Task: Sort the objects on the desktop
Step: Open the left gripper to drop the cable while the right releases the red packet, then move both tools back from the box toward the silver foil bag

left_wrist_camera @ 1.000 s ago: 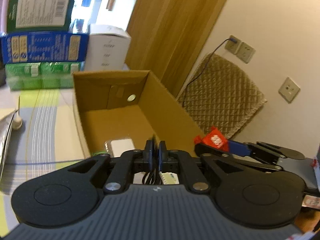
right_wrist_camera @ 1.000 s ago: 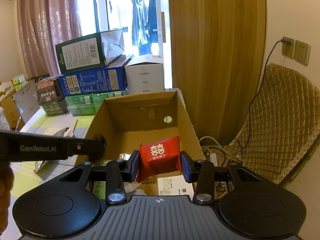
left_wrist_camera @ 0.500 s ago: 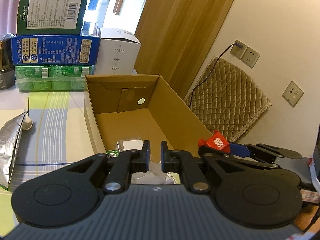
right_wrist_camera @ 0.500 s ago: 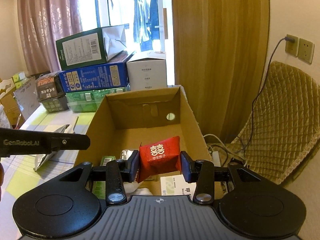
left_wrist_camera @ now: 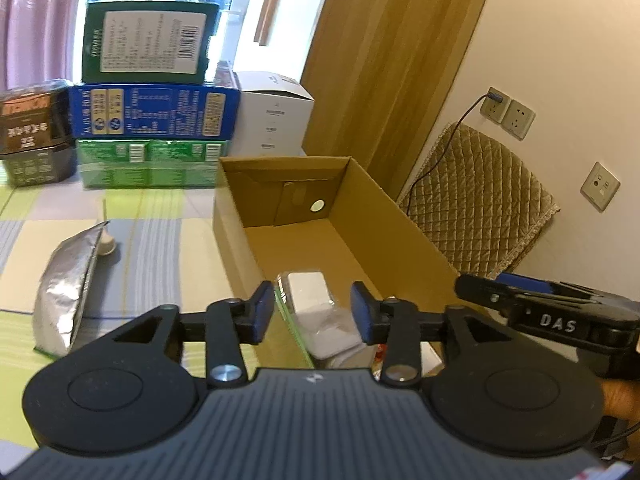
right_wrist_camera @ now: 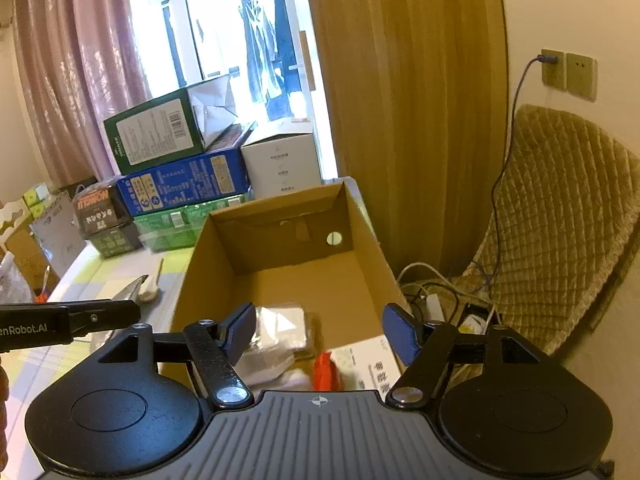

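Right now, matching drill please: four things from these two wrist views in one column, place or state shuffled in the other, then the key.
Things
1. red packet
2. silver foil bag
3. dark green box
4. right gripper

Place or state
A. top of the stacked boxes
B. open, holding nothing
C. inside the cardboard box
D. lying on the tablecloth, left of the cardboard box

Pairs: 1-C, 2-D, 3-A, 4-B
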Demonstrator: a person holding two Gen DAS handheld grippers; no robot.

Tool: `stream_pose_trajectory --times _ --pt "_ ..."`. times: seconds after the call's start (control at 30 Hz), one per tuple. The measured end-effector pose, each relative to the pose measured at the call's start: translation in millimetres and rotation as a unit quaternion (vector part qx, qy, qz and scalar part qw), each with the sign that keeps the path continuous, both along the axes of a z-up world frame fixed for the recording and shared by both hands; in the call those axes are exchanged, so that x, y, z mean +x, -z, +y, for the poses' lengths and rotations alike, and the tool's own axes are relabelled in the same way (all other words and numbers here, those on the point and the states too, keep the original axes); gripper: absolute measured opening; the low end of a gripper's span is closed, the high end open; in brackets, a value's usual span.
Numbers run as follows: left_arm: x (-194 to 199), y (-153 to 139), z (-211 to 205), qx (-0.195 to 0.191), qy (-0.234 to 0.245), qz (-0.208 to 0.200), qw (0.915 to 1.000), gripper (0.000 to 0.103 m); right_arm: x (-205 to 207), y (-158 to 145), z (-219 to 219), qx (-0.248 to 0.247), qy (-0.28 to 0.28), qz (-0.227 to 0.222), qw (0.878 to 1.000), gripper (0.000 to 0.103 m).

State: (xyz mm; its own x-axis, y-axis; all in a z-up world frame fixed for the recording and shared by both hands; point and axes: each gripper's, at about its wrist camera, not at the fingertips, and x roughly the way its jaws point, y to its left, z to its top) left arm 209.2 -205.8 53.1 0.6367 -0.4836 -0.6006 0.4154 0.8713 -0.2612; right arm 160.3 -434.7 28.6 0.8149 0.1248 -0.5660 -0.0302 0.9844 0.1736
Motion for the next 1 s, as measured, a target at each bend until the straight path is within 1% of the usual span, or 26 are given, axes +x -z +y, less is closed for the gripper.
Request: stream_pose_trajectory --times 0.03,0.13,0.2,0.27,0.33,0.4,0.5,0.57,0.6,0.77,1.0 --pt "-4 -1 4 0.0 -0.002 -0.001 1.0 0.044 -7 -2 3 0.001 -0.001 0.0 1.0 0.071" --pt "-20 -6 17 0.002 -0.007 -0.005 1.0 0.057 -25 -6 17 0.005 -0.01 0.002 1.0 0.077" --pt "-33 -9 26 0.005 -0.008 -0.011 0.9999 0.076 -37 -9 27 0.009 -0.016 0.002 1.0 0.081" --pt "-46 -12 35 0.012 -0.01 -0.019 0.9997 0.083 -49 -10 38 0.014 -0.02 0.004 1.0 0.084" --pt "-58 -14 46 0.018 -0.013 -0.023 0.9995 0.086 -61 -10 51 0.018 -0.029 0.005 0.999 0.087" --pt "-70 -17 58 0.025 -0.018 -0.029 0.9991 0.094 -71 -10 63 0.018 -0.036 0.006 0.999 0.09" --pt "-85 -19 75 0.041 -0.029 -0.037 0.9981 0.101 -83 -10 80 0.015 -0.044 0.01 0.999 0.095" --pt "-94 -19 87 0.047 -0.039 -0.038 0.9974 0.101 -90 -10 91 0.015 -0.05 0.012 0.999 0.098" --pt "-97 -19 93 0.05 -0.044 -0.036 0.9971 0.101 -93 -10 97 0.013 -0.054 0.012 0.998 0.101" --pt "-113 -15 123 0.057 -0.068 -0.03 0.9956 0.101 -102 -4 126 0.005 -0.073 0.02 0.997 0.101" --pt "-132 -8 160 0.089 -0.103 -0.026 0.9903 0.101 -110 5 158 -0.002 -0.096 0.032 0.995 0.101"
